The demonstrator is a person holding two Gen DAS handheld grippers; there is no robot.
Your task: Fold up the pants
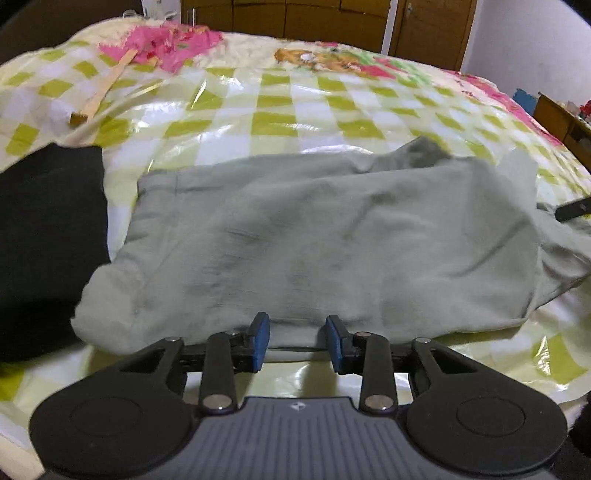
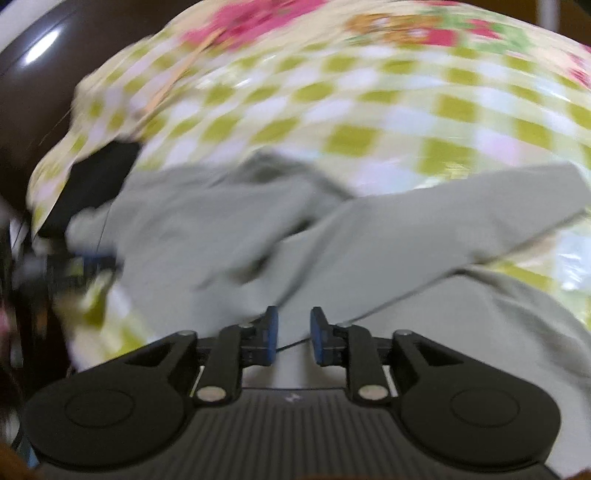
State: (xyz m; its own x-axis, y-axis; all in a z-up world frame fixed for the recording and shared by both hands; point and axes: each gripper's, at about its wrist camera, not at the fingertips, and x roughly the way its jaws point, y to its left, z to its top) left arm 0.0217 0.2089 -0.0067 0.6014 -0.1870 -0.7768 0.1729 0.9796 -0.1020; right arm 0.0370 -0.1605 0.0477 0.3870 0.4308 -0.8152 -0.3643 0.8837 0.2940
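Grey-green pants [image 1: 314, 240] lie on a bed with a yellow-green checked cover [image 1: 280, 110]. In the left wrist view they are doubled over into a wide slab. My left gripper [image 1: 297, 341] is open at their near edge, with nothing between its blue pads. In the blurred right wrist view the pants [image 2: 369, 251] spread out with one leg running to the right. My right gripper [image 2: 293, 334] is open just above the cloth, and empty. A dark tip of the right gripper [image 1: 572, 210] shows at the right edge of the left wrist view.
A black garment [image 1: 48, 240] lies to the left of the pants. A wooden stick [image 1: 103, 88] and pink cloth [image 1: 166, 44] lie at the far left of the bed. Wooden wardrobes [image 1: 332, 18] stand behind. A wooden cabinet [image 1: 561, 118] stands at the right.
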